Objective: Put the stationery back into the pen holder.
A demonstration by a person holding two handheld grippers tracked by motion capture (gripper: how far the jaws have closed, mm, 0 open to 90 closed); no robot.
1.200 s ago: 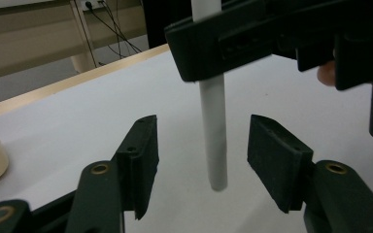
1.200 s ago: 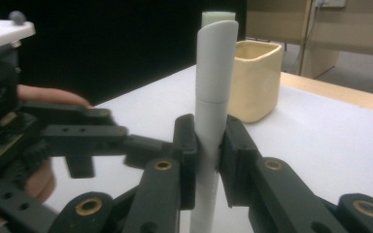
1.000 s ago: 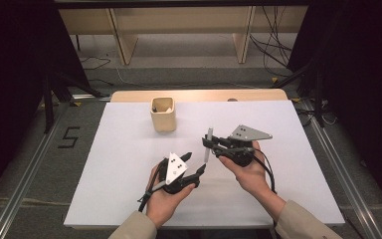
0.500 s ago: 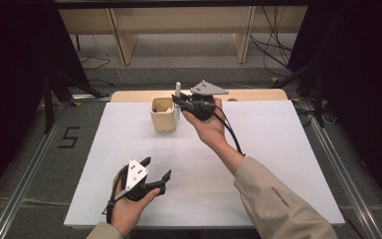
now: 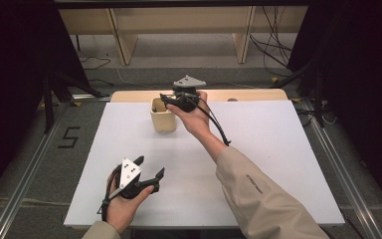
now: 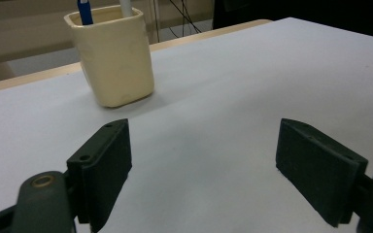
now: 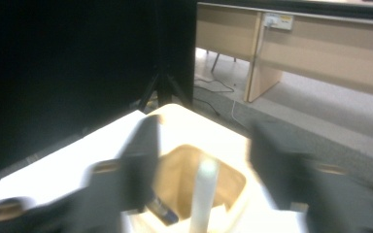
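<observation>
A cream cup [image 5: 162, 119] stands at the far middle of the white table [image 5: 278, 149]. My right gripper [image 5: 166, 101] hovers over its mouth. In the blurred right gripper view its jaws [image 7: 206, 141] have just been opening and stand open. A white pen [image 7: 203, 191] rises between them without touching the pads, down in the cup [image 7: 233, 194] beside a blue pen [image 7: 162, 209]. My left gripper [image 5: 149, 166] is held near the front left edge, open and empty. Its own view [image 6: 204, 131] looks at the cup [image 6: 116, 63] with the blue pen [image 6: 84, 10] and white pen [image 6: 126, 6].
Pale wooden desk legs [image 5: 122, 42] and cables [image 5: 273, 47] lie on the floor beyond the table. A "5" [image 5: 69, 137] is marked on the floor at left, and metal rails run along both sides. A tan board edge [image 5: 248, 94] shows behind the white top.
The right hand carried the white pen from mid-table to the cup and opened over it; the pen now stands in the cup. The left hand drew back toward the front left and opened wider.
</observation>
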